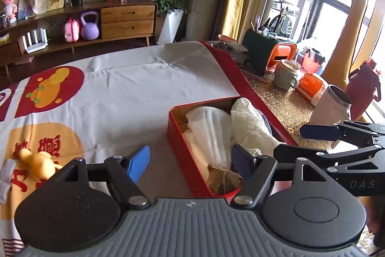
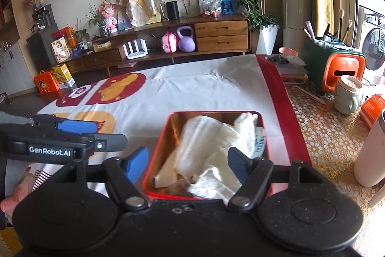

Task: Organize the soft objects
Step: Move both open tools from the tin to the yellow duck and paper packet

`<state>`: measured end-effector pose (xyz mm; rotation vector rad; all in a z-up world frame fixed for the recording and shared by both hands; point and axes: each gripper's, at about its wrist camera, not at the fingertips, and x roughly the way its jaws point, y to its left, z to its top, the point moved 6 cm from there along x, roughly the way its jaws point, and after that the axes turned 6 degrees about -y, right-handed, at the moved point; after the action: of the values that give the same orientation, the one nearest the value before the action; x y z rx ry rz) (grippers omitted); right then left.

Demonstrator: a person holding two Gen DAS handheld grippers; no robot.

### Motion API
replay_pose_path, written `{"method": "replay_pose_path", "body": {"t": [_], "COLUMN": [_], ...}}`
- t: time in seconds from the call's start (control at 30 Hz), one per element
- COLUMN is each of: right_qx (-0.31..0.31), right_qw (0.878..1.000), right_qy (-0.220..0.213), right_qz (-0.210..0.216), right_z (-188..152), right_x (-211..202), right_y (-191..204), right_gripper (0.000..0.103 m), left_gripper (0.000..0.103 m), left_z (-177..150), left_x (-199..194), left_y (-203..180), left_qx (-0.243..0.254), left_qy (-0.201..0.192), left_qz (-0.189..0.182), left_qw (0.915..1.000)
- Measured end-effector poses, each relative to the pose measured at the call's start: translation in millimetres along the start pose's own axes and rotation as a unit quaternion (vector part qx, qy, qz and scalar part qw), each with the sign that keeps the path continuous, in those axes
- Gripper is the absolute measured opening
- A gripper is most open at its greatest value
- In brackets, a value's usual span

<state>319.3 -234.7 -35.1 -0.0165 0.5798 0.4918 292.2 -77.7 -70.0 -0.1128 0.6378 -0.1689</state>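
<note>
A red tin box (image 1: pixel 185 155) (image 2: pixel 158 155) sits on the white printed tablecloth (image 1: pixel 134 88) near its right edge. Inside it lie a white cloth (image 1: pixel 250 122) (image 2: pixel 216 136), a clear plastic wrap (image 1: pixel 211 127) and a brownish item (image 1: pixel 223 181) at the near end. My left gripper (image 1: pixel 191 160) is open and empty, its fingers either side of the box's near end. My right gripper (image 2: pixel 189 161) is open and empty, just above the box. The right gripper also shows at the right of the left wrist view (image 1: pixel 336 136). A small yellow plush toy (image 1: pixel 38 164) lies on the cloth at the left.
Right of the cloth stand a white tumbler (image 1: pixel 332 105) (image 2: pixel 371 148), a green mug (image 1: pixel 286 74) (image 2: pixel 347 94), an orange packet (image 1: pixel 311 86) and an orange-and-green holder (image 2: pixel 336 64) with brushes. A wooden sideboard (image 2: pixel 216 37) runs along the back wall.
</note>
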Motion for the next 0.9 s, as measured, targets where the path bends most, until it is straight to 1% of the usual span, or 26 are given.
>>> {"method": "replay_pose_path", "body": {"t": [0.1,0.23,0.57,0.63,0.7,0.8,0.9], "right_qx": [-0.004,-0.011,-0.034,-0.039,-0.043,-0.050,-0.059], "right_qw": [1.000,1.000,0.998,0.997,0.997,0.995,0.994], "right_qy": [-0.002,-0.005,-0.011,-0.011,-0.012,-0.009,-0.004], "right_qz": [0.008,0.019,0.053,0.060,0.067,0.082,0.088], "right_z": [-0.5,0.7,1.9,2.0,1.3,0.7,0.7], "right_x": [-3.4,-6.2,-4.5,-2.1,0.6,6.0,12.6], "right_y": [15.4,38.3,100.4,113.1,125.2,143.3,159.0], "right_gripper": [0.076,0.081,0.089,0.092,0.096,0.097,0.099], "left_gripper": [0.075,0.081,0.083,0.084,0.089,0.089,0.089], "left_z": [-4.0,-12.5,-32.2,-36.2,-38.7,-43.6,-47.7], "left_x": [-16.1,-34.3,-75.4,-82.3,-89.2,-96.8,-103.5], "left_y": [10.8,28.4,82.7,94.3,106.3,124.5,143.7], "left_qx": [-0.005,-0.016,-0.047,-0.052,-0.057,-0.063,-0.073], "left_qy": [-0.011,-0.013,-0.021,-0.024,-0.027,-0.022,-0.024], "left_qz": [0.006,0.012,0.035,0.043,0.052,0.070,0.080], "left_qw": [0.9999,0.9997,0.9980,0.9974,0.9966,0.9953,0.9938]}}
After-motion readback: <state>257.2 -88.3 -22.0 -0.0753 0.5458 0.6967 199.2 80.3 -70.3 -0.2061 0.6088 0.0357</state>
